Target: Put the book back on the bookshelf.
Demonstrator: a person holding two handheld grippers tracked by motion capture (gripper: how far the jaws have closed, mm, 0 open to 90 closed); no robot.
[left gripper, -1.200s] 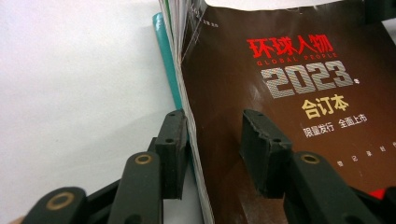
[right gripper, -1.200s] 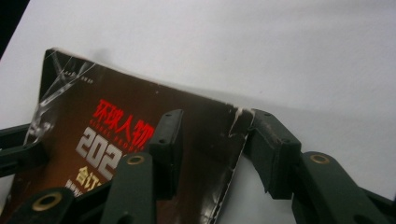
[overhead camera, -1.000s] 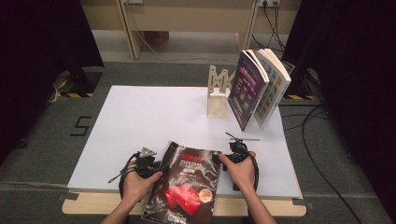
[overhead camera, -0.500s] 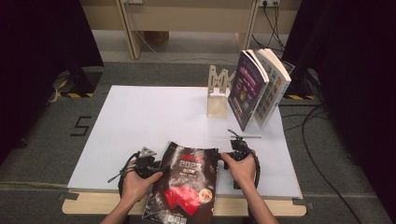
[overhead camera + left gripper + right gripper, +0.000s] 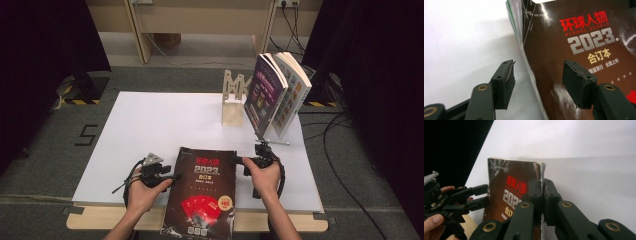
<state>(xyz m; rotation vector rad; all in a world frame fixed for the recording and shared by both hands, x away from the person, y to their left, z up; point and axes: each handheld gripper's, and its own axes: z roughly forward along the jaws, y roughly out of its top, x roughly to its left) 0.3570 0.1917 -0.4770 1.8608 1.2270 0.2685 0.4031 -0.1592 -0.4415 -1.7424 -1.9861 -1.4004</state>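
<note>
A dark magazine [image 5: 202,195] with red and silver cover print lies at the table's front edge and overhangs it. My left gripper [image 5: 176,176] is at its left edge. Its jaws have just been opening and stand open [image 5: 537,80], with the magazine's edge [image 5: 579,37] between them and untouched by the pads. My right gripper [image 5: 239,161] is at the magazine's upper right edge. Its jaws have just been closing and are shut [image 5: 541,187] on the thin edge of the magazine [image 5: 506,185]. The left gripper [image 5: 480,195] also shows across the cover in the right gripper view.
The white table top [image 5: 150,120] stretches away behind the magazine. At the back right a wooden book stand [image 5: 234,102] stands beside two books [image 5: 272,95] that lean upright against each other. Cables lie on the floor to the right.
The right gripper's jaws have closed on the magazine's right edge and the hand has risen slightly. The left gripper's jaws have spread apart at the left edge. The magazine has shifted a little.
</note>
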